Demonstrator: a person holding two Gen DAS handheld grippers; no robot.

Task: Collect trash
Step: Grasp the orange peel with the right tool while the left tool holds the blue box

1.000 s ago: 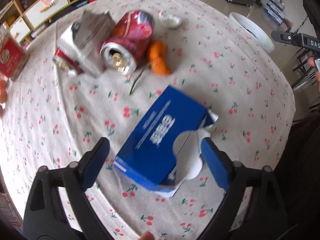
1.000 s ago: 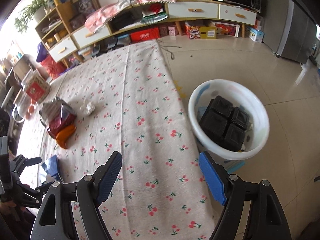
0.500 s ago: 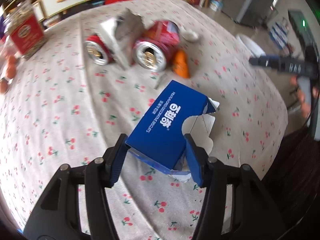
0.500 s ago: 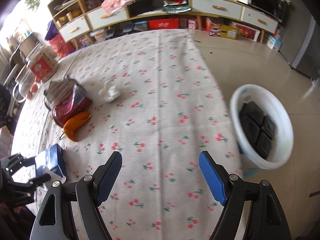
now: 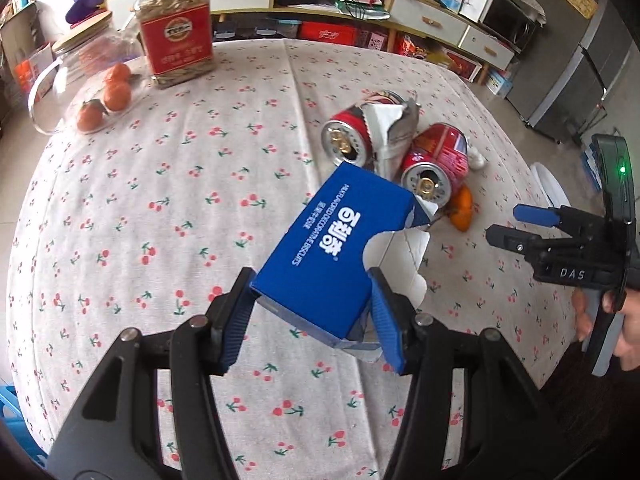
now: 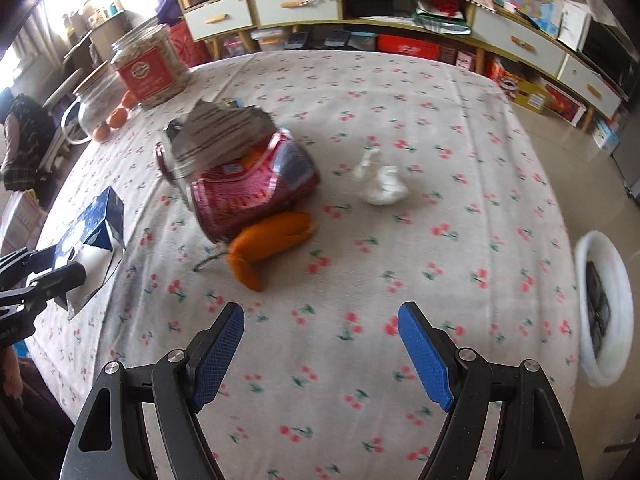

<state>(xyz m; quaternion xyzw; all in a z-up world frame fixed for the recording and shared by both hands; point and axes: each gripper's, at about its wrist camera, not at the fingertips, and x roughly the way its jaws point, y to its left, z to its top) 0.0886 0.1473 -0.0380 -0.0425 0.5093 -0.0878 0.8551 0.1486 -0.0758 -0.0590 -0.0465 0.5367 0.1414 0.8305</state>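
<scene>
My left gripper (image 5: 312, 320) is shut on a torn blue biscuit box (image 5: 332, 248) and holds it lifted above the cherry-print tablecloth (image 5: 160, 200); the box also shows at the left of the right wrist view (image 6: 96, 220). Behind it lie two red cans (image 5: 436, 164), torn grey packaging (image 5: 390, 128), orange peel (image 5: 462, 210) and a crumpled white tissue (image 6: 380, 184). My right gripper (image 6: 320, 344) is open and empty, low over the cloth in front of the peel (image 6: 264, 244) and a red can (image 6: 252, 196).
A white basin (image 6: 604, 308) holding black trays stands on the floor right of the table. A red-labelled jar (image 5: 174, 36), a glass jar (image 5: 72, 68) and small oranges (image 5: 116, 94) stand at the far left. Shelves and drawers line the back wall.
My left gripper closed on the blue box and lifted it off the cloth. My right gripper swung left from the basin towards the cans and peel, staying open.
</scene>
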